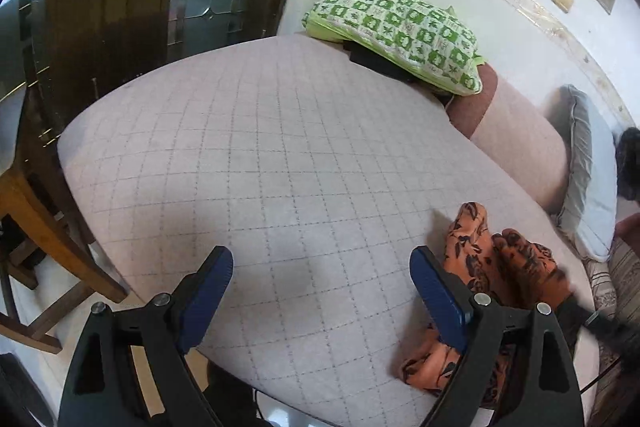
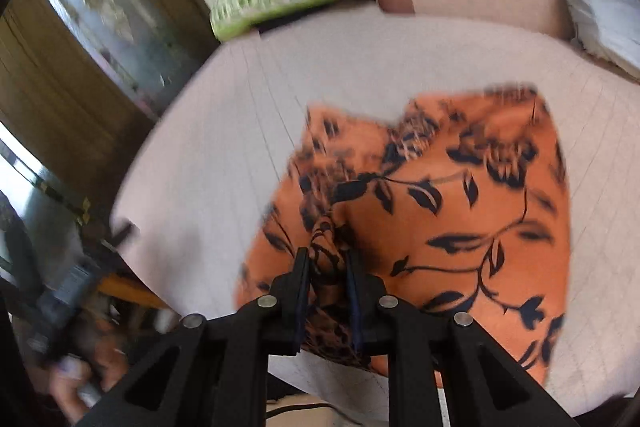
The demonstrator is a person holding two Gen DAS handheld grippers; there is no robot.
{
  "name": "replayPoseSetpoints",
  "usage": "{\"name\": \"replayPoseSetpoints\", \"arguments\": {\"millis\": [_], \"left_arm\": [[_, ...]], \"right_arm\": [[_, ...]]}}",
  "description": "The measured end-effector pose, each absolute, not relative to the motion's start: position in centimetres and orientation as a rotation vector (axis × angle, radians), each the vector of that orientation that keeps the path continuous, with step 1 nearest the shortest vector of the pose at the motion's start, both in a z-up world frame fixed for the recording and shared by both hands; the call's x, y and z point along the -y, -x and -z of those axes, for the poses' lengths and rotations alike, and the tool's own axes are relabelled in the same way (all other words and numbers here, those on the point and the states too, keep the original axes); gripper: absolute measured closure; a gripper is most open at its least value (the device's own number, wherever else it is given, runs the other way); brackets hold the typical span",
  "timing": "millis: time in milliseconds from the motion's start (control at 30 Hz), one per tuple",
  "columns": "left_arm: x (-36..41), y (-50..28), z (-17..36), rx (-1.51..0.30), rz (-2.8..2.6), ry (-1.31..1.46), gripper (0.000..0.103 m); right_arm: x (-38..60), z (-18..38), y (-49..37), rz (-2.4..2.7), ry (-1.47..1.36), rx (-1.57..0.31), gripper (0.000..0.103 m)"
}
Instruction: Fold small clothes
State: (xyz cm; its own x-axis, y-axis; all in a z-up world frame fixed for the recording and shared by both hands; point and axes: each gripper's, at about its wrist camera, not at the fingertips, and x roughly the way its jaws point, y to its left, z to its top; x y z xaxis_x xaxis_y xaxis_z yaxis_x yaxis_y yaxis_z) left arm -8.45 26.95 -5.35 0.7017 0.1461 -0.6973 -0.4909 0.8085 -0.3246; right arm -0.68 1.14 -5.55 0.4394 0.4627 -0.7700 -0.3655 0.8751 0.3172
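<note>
your right claw [image 2: 328, 259] pinches a bunched fold of the orange floral garment [image 2: 460, 195], which spreads ahead and right of it. your left claw [image 1: 320, 291] gapes empty over the checked bedcover [image 1: 260, 147], garment just beside its right finger.

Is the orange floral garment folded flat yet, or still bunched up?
Still bunched. The orange floral garment is gathered into folds where the right gripper pinches it, lying rumpled on the checked bed cover.

Green checked pillow [image 1: 396, 35] beside grey cushion [image 1: 592, 179].
</note>
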Motion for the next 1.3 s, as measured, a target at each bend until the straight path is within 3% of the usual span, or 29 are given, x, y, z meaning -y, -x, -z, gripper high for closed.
{"name": "replayPoseSetpoints", "arguments": {"millis": [200,433,467,500,533,567,700,867,1000,1133,1300], "left_arm": [[-27.3,9.0,5.1,-0.690,-0.364,0.516,0.012],[-27.5,8.4,5.8,-0.747,-0.294,0.566,0.012],[-26.5,7.7,5.6,-0.764,-0.232,0.578,0.012],[-25.7,7.2,5.5,-0.771,-0.176,0.594,0.012],[-24.6,6.4,5.4,-0.784,-0.096,0.620,0.012],[-23.2,5.3,5.4,-0.817,0.004,0.646,0.012],[-17.3,-0.7,6.5,-0.945,0.181,0.613,0.012],[-13.6,-7.3,9.4,-1.149,0.225,0.638,0.012],[-11.6,-10.5,9.1,-1.160,0.156,0.544,0.012],[-9.8,-13.1,11.1,-1.278,0.143,0.457,0.012],[-8.7,-13.9,11.5,-1.283,0.116,0.427,0.012]], "right_arm": [[-3.5,-0.4,3.0,-0.636,-0.140,-0.804,0.090],[-5.1,7.8,4.3,-0.607,-0.033,-0.911,0.086],[-3.9,7.3,4.2,-0.596,-0.050,-0.891,0.082],[-2.8,6.8,4.2,-0.582,-0.070,-0.871,0.065],[-1.0,6.1,4.2,-0.560,-0.109,-0.846,0.039],[0.9,5.4,4.2,-0.535,-0.158,-0.819,0.032],[6.8,4.9,3.5,-0.410,-0.226,-0.767,0.031],[10.2,8.8,0.8,-0.454,-0.382,-0.918,0.031],[9.6,12.5,1.0,-0.478,-0.339,-0.967,0.030],[9.3,13.0,1.5,-0.527,-0.300,-0.939,0.030],[10.2,14.3,1.5,-0.572,-0.290,-0.953,0.030]]}}
